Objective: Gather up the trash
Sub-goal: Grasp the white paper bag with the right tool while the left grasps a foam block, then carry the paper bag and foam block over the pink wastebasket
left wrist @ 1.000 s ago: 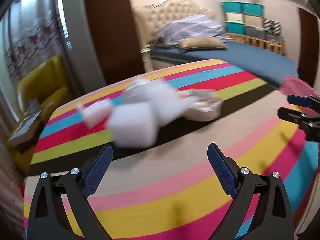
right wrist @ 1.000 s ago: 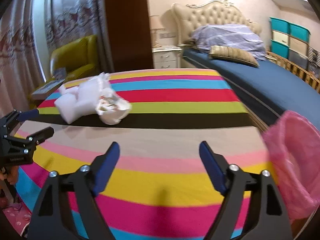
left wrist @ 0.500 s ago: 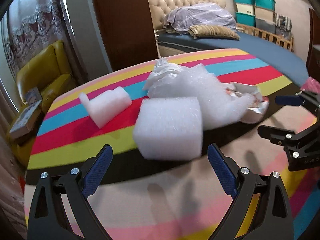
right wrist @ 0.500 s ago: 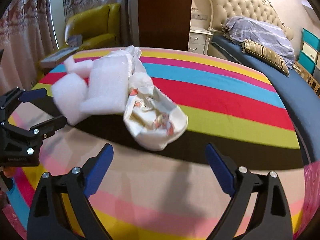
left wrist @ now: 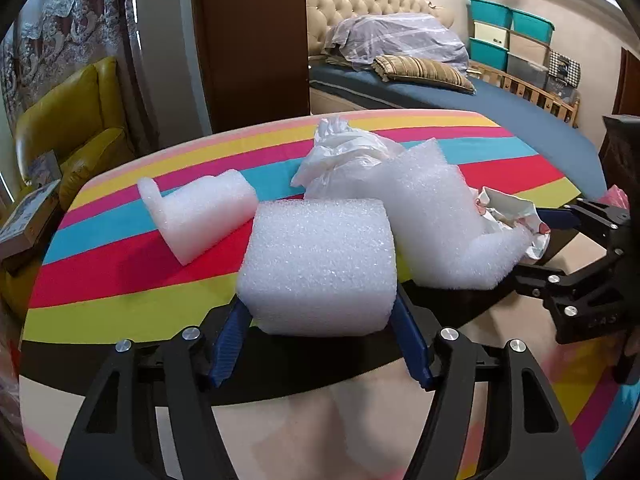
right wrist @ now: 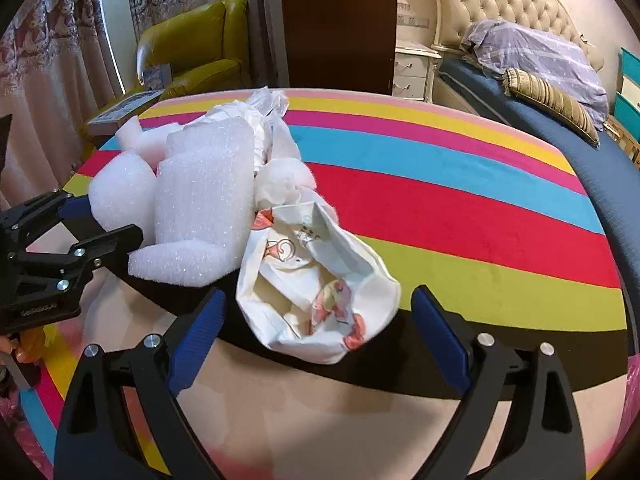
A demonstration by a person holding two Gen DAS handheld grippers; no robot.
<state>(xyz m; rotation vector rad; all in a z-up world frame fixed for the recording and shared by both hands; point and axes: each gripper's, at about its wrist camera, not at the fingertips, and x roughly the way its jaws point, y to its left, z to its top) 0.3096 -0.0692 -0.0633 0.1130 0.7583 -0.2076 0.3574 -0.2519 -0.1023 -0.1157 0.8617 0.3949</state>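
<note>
A pile of trash lies on the striped table (right wrist: 460,216). It holds a white foam block (left wrist: 320,264), an L-shaped foam piece (left wrist: 200,216), a bigger foam slab (left wrist: 436,224), a crumpled white plastic bag (left wrist: 344,152) and a printed paper bag (right wrist: 316,292). My left gripper (left wrist: 318,300) is closing, and its blue pads touch both sides of the foam block. My right gripper (right wrist: 318,294) stands wide with its jaws closing a little. The printed paper bag lies between its fingers, and neither pad touches the bag. Each gripper shows at the edge of the other's view.
A pink trash bag (right wrist: 634,384) hangs at the table's right edge. A yellow armchair (right wrist: 192,48) and a flat box (left wrist: 24,224) sit to the left beyond the table. A bed (left wrist: 440,92) lies behind, with storage bins (left wrist: 508,36) by the wall.
Both grippers came forward across the table up to the pile. The left jaws narrowed from wide open onto the foam block. The printed bag now sits between the right fingers.
</note>
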